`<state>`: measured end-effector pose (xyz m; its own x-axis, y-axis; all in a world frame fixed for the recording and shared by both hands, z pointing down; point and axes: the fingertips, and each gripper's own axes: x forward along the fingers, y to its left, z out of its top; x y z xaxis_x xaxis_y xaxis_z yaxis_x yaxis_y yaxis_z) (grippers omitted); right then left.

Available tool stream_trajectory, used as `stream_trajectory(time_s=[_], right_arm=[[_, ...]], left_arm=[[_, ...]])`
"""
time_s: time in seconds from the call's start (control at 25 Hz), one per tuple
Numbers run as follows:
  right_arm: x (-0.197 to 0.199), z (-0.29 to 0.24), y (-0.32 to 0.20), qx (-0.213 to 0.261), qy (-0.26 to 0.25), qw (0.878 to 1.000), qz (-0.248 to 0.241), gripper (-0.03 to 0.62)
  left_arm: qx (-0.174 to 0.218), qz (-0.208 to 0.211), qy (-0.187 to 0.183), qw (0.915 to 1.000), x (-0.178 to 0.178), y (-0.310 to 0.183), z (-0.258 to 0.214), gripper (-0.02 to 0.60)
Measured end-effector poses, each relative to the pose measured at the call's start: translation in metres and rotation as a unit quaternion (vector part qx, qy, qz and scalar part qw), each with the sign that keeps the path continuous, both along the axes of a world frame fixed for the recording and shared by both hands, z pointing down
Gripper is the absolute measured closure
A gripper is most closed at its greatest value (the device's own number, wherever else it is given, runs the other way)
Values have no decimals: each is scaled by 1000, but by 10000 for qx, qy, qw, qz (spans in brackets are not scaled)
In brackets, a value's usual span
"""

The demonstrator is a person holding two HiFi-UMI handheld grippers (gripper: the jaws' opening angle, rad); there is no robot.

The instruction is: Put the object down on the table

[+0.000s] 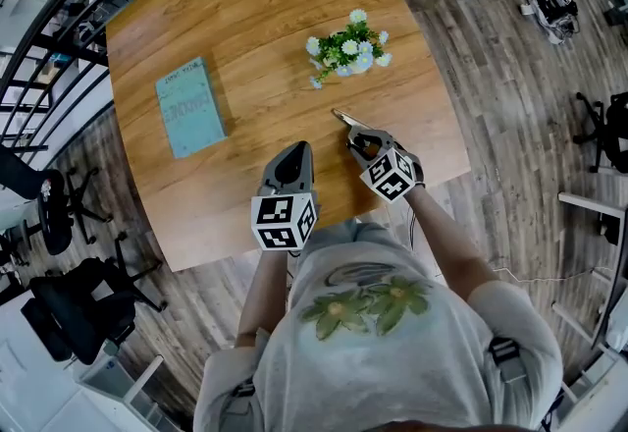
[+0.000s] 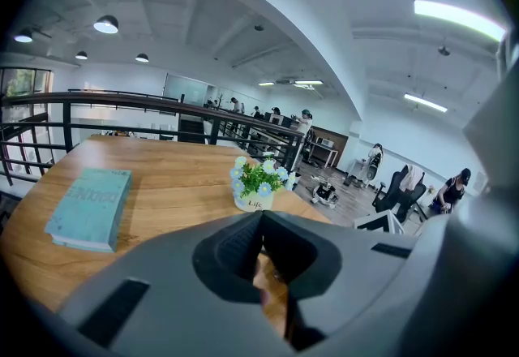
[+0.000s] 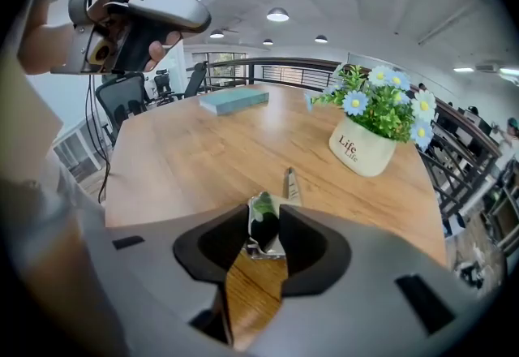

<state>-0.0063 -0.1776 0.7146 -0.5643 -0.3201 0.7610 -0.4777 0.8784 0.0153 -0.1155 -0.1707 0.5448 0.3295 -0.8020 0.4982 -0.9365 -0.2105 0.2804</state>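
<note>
A person in a grey shirt (image 1: 378, 322) with a flower print stands at the near edge of a wooden worktop (image 1: 245, 18), low in the head view, with a gripper in each hand. The left gripper (image 1: 293, 153) hangs over the near edge of the wood. In its own view the left gripper (image 2: 260, 216) shows its jaws closed tip to tip, with nothing between them.

Just to its right in the frame, the right gripper (image 1: 358, 138) points down at the wood. Seen from its own camera, the right gripper (image 3: 266, 217) has its jaws standing wide apart. The broad, shiny end of a slim metal tool (image 3: 289, 185) sits in the gap between them. The narrow tip of the tool (image 1: 343, 117) lies on the worktop and points toward the upper left of the head view.

Beyond the tool, toward the upper right of the worktop, stands a small white pot (image 1: 355, 65) of blue and white flowers (image 1: 348, 45). The pot (image 3: 362, 148) carries the word "Life".

Well apart from it, on the left side of the worktop, a teal book (image 1: 189, 106) lies flat.

A black railing (image 2: 162, 101) runs behind the far edge. Grey plank floor (image 1: 510, 77) fills the right of the head view, and black office chairs (image 1: 83, 307) stand at the lower left.
</note>
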Motion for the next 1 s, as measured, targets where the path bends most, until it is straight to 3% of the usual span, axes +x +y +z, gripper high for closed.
stream_trajectory(time_s=[0.28,0.4,0.56,0.76,1.0], right_arm=[[-1,0,-1,-4,-27,10000,13,468],[-1,-9,-1,-104,-273,9995,107,468],[-1,-42,-7,112,-765,9964,353,468],[9,-95,-5,465,-1257,9880,770,523],[24,-152,7,878,-1859,9689,1381,585]], left_arm=[[-4,-16,59,10000,0,6,5,566],[-10,16,117,9999,5,10,8,566],[-10,84,156,9998,13,17,13,566],[111,148,258,9995,25,28,2,566],[320,167,422,9985,37,43,-19,566]])
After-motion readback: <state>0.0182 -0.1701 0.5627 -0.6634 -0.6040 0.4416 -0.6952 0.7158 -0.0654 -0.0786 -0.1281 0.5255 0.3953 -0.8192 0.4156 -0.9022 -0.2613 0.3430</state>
